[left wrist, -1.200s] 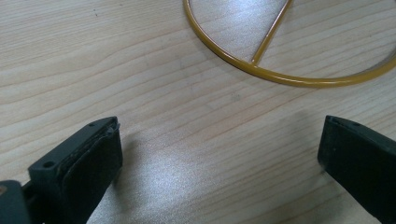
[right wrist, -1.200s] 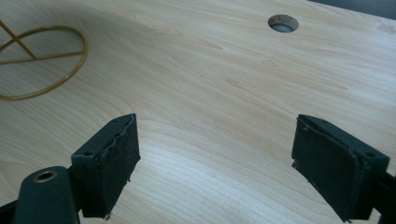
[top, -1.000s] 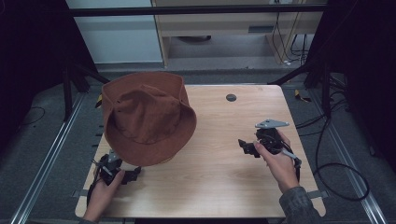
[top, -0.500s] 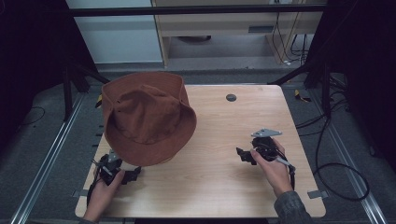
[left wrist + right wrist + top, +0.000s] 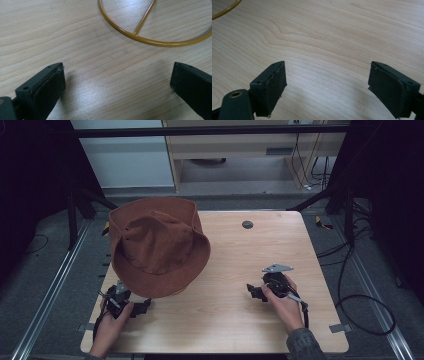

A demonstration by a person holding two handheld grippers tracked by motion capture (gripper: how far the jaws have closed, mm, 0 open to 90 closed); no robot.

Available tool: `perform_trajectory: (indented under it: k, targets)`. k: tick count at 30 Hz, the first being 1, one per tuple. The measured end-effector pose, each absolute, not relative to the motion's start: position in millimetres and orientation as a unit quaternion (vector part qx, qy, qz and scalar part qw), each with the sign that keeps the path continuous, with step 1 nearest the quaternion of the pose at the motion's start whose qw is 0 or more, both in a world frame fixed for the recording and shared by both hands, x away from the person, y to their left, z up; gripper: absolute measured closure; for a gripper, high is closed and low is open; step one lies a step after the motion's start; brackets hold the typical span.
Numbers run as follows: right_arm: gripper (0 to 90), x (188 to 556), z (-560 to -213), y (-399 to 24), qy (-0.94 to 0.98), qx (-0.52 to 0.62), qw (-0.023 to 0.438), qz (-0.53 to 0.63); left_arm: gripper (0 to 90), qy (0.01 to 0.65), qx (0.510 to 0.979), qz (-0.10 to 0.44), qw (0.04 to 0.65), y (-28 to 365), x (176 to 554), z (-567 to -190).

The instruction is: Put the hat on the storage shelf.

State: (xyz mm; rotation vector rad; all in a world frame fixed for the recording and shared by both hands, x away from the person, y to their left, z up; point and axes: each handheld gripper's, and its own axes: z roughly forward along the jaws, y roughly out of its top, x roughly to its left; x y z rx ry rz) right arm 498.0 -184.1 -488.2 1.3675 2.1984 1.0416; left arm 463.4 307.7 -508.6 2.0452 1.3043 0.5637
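A lab: framed test table (image 5: 300, 240), trailing cables (image 5: 350, 295), dark curtains.

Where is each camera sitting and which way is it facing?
High view: above the person's side, facing forward and down on the table; hat, both hands and claws.
Left gripper view: rides the left claw, open, facing tabletop and yellow ring.
Right gripper view: rides the right claw, open, facing bare wood.
Both gripper views catch the yellow ring.
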Motion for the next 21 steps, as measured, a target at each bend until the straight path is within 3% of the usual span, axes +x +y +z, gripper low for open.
perform_trajectory:
  k: [21]
  targets:
    - [14.1, 510, -504, -164, 0.768, 0.506, 0.178, 0.351, 0.0, 0.496, 0.778, 0.214, 0.320, 308, 463, -509]
